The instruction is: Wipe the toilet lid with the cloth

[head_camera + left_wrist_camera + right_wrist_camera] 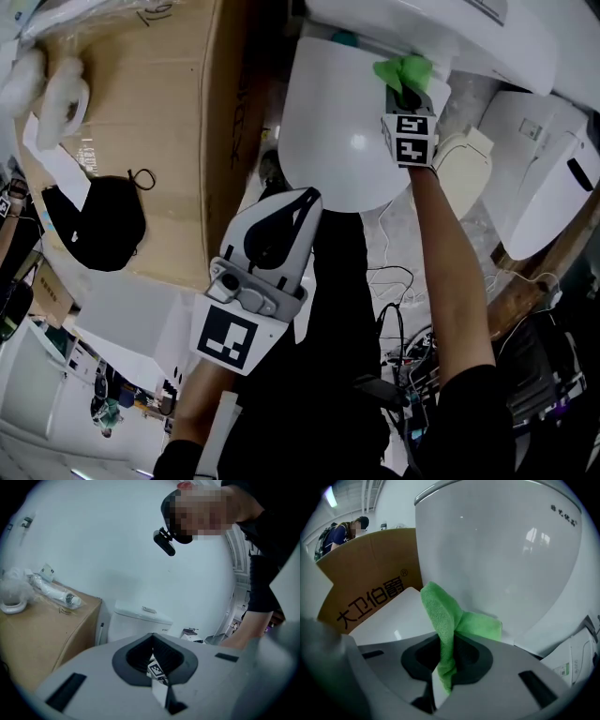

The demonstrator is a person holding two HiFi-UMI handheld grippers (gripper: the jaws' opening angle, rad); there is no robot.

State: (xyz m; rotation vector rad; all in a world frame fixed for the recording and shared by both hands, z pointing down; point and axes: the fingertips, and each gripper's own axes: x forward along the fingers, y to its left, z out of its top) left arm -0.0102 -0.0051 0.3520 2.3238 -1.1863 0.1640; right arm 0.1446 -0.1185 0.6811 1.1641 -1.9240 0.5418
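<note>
Here, right claw (442,686) gripping green cloth (440,616), against toilet lid (342,122)

head view: looking steeply down from above the toilet lid (342,131), near, with the cardboard box (141,141) lying at frame left. left gripper view: sitting low and farther back, facing roughly level toward the toilet tank (140,618), box and white wall (117,536). right gripper view: hovering very close to the tank, facing it past the cloth (443,620). all 3 views are sharing the tank and the box.
</note>
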